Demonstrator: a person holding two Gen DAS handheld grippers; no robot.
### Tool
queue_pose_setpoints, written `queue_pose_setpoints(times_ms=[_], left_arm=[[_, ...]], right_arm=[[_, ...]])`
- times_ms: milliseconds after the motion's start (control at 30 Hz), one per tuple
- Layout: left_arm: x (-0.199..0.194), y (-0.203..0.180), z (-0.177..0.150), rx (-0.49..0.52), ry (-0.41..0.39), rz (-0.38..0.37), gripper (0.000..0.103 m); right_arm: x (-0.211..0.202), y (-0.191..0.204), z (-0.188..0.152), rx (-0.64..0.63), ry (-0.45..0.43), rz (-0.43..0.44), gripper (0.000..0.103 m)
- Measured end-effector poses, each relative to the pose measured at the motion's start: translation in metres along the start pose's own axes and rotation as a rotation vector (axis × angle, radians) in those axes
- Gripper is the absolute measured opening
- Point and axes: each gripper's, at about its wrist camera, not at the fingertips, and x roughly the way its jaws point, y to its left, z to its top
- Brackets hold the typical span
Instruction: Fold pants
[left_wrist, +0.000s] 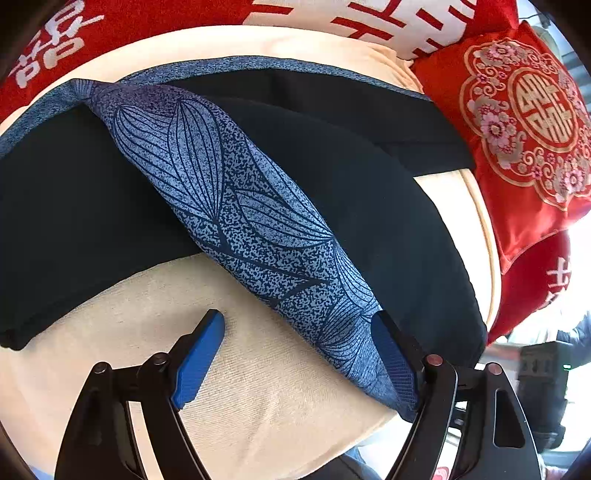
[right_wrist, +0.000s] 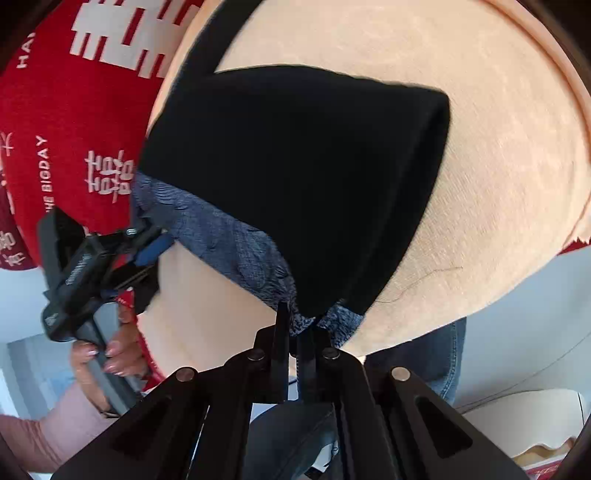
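The pants are dark navy with a blue leaf-patterned side band and lie on a cream cushion. My left gripper is open, its blue pads wide apart just above the cushion, the right pad touching the patterned band. In the right wrist view the pants are folded over and my right gripper is shut on the patterned waistband edge, holding it up. The left gripper shows there at the band's far end, held by a hand.
Red pillows with white characters and a red blanket border the cushion at the back and side. The cushion's rim curves round the right. The person's jeans show below the cushion edge.
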Motion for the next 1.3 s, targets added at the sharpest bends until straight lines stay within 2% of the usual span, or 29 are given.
queue_pose_setpoints(times_ms=[67, 100, 200, 333, 433, 500, 533, 567, 600, 633, 733, 867, 900, 933, 967, 1000, 1033, 1133, 1167, 1233, 1300], left_arm=[[-0.002, -0.001, 0.002, -0.012, 0.014, -0.045, 0.027], [-0.001, -0.002, 0.005, -0.025, 0.032, -0.074, 0.026], [-0.011, -0.011, 0.014, -0.035, 0.003, -0.088, 0.026], [-0.035, -0.03, 0.04, -0.028, -0.079, -0.107, 0.026], [-0.054, -0.04, 0.071, -0.02, -0.158, -0.106, 0.026], [-0.066, -0.046, 0.091, -0.002, -0.206, -0.096, 0.032], [-0.071, -0.048, 0.1, 0.005, -0.226, -0.083, 0.061], [-0.076, -0.047, 0.106, 0.01, -0.253, -0.061, 0.086], [-0.084, -0.046, 0.112, 0.02, -0.306, -0.019, 0.086], [-0.088, -0.042, 0.115, 0.034, -0.316, -0.001, 0.086], [-0.084, -0.028, 0.128, 0.041, -0.306, 0.094, 0.086], [-0.051, 0.004, 0.13, -0.006, -0.239, 0.232, 0.086], [-0.037, 0.015, 0.129, -0.024, -0.207, 0.269, 0.086], [-0.028, 0.022, 0.128, -0.035, -0.182, 0.29, 0.086], [-0.015, 0.031, 0.126, -0.051, -0.146, 0.312, 0.086], [-0.002, 0.039, 0.124, -0.069, -0.109, 0.332, 0.086], [0.005, 0.044, 0.12, -0.079, -0.092, 0.34, 0.086], [0.008, 0.048, 0.116, -0.08, -0.116, 0.344, 0.086], [0.008, 0.047, 0.117, -0.076, -0.115, 0.351, 0.086], [0.009, 0.049, 0.119, -0.089, -0.109, 0.352, 0.086], [0.009, 0.049, 0.122, -0.099, -0.099, 0.352, 0.086]], right_arm=[[-0.012, 0.012, 0.005, -0.035, -0.007, 0.021, 0.003], [-0.02, 0.021, 0.01, -0.052, -0.019, 0.037, 0.003], [-0.048, 0.045, 0.032, -0.098, -0.065, 0.086, 0.003], [-0.088, 0.076, 0.074, -0.196, -0.132, 0.118, 0.003], [-0.113, 0.104, 0.117, -0.264, -0.185, 0.13, 0.003], [-0.126, 0.116, 0.144, -0.31, -0.21, 0.107, 0.003], [-0.132, 0.121, 0.16, -0.332, -0.218, 0.09, 0.003], [-0.135, 0.129, 0.181, -0.356, -0.225, 0.066, 0.003], [-0.139, 0.13, 0.195, -0.366, -0.228, 0.042, 0.003], [-0.138, 0.135, 0.214, -0.377, -0.226, 0.01, 0.003], [-0.116, 0.155, 0.259, -0.44, -0.206, -0.106, 0.005], [-0.079, 0.163, 0.306, -0.514, -0.162, -0.3, 0.008], [-0.072, 0.161, 0.313, -0.517, -0.156, -0.339, 0.015], [-0.064, 0.16, 0.32, -0.519, -0.147, -0.377, 0.038], [-0.062, 0.157, 0.324, -0.52, -0.141, -0.399, 0.052], [-0.062, 0.156, 0.327, -0.524, -0.146, -0.414, 0.066], [-0.065, 0.159, 0.326, -0.531, -0.155, -0.398, 0.067], [-0.086, 0.178, 0.313, -0.597, -0.242, -0.413, 0.068], [-0.095, 0.183, 0.306, -0.608, -0.265, -0.395, 0.068], [-0.112, 0.183, 0.289, -0.585, -0.283, -0.31, 0.068], [-0.109, 0.161, 0.271, -0.488, -0.242, -0.292, 0.068]])
